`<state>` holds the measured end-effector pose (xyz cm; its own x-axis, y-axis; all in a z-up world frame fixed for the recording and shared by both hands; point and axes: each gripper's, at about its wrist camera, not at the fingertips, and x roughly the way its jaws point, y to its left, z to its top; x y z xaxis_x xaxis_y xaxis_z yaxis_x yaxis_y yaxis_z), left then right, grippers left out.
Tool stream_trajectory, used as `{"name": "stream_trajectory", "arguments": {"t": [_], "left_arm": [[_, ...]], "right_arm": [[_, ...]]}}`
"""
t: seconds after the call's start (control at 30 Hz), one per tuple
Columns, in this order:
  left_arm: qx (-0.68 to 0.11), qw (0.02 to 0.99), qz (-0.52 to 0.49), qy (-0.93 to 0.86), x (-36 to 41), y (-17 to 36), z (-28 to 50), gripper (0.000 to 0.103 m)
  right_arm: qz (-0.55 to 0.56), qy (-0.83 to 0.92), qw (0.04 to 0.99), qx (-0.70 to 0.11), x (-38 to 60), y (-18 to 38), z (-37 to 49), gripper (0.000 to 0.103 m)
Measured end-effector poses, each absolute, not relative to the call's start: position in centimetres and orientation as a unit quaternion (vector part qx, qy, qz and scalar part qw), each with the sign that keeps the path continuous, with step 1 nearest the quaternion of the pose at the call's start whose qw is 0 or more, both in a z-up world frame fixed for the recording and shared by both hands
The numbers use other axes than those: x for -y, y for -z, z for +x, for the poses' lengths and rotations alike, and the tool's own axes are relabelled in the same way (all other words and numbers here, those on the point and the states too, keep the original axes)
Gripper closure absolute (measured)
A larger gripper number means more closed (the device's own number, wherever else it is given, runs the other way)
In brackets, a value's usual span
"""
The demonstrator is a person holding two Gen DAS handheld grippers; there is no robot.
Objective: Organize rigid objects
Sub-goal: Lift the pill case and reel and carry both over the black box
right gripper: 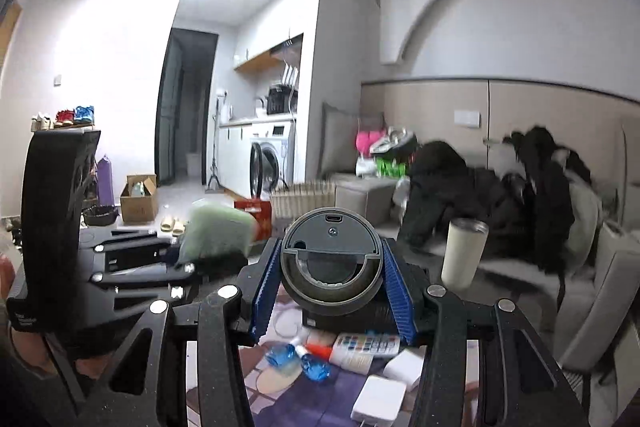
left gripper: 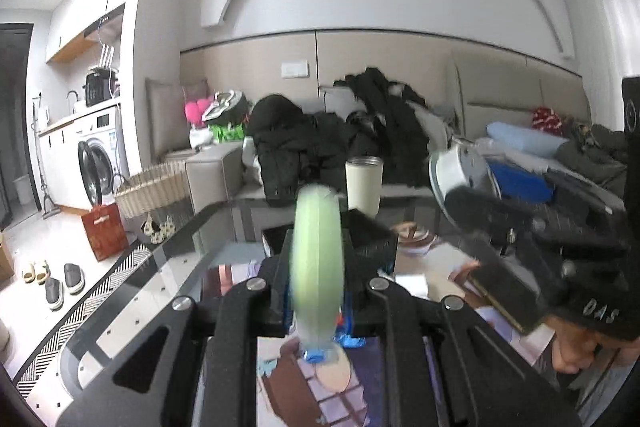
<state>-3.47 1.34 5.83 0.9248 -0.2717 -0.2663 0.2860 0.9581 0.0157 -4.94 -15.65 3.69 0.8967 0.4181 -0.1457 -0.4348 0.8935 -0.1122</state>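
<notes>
Pointing near level above the bench [left gripper: 132, 307], left claw [left gripper: 318, 263] clamps a pale green disc [left gripper: 317, 259] edge-on; right claw [right gripper: 332, 267] grips a grey round device [right gripper: 330, 261] (flat face toward camera).

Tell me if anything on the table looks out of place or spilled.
Nothing looks spilled. Small items lie scattered on the table mat: a white charger, a blue clip and a tube. The cream tumbler stands upright.
</notes>
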Motion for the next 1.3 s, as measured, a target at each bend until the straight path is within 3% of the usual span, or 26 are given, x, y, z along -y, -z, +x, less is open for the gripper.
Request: {"name": "stream_trajectory", "arguments": {"t": [0.4,0.7,0.73,0.87,1.13,1.3], "left_arm": [[-0.135,0.980,0.020,0.145,-0.9,-6.7,-0.4,0.092],[-0.234,0.955,0.010,0.179,-0.8,-4.2,2.1,0.090],[-0.247,0.951,0.011,0.185,-0.8,-3.8,2.3,0.089],[-0.305,0.935,0.027,0.177,0.2,-1.6,3.7,0.061],[-0.451,0.879,0.005,0.155,1.4,4.1,10.3,0.054],[-0.492,0.860,-0.023,0.136,1.9,5.8,12.9,0.034]], "right_arm": [[-0.047,-0.195,0.977,-0.072,17.1,-4.6,-3.8,0.054],[-0.038,-0.193,0.975,-0.103,17.4,-4.3,-2.3,0.054],[-0.037,-0.193,0.975,-0.107,17.5,-4.2,-2.1,0.054],[-0.032,-0.192,0.972,-0.135,17.7,-3.4,-1.2,0.054],[-0.020,-0.195,0.963,-0.183,17.2,-2.2,1.1,0.054],[0.004,-0.190,0.960,-0.206,18.1,-1.5,3.5,0.054]]}}
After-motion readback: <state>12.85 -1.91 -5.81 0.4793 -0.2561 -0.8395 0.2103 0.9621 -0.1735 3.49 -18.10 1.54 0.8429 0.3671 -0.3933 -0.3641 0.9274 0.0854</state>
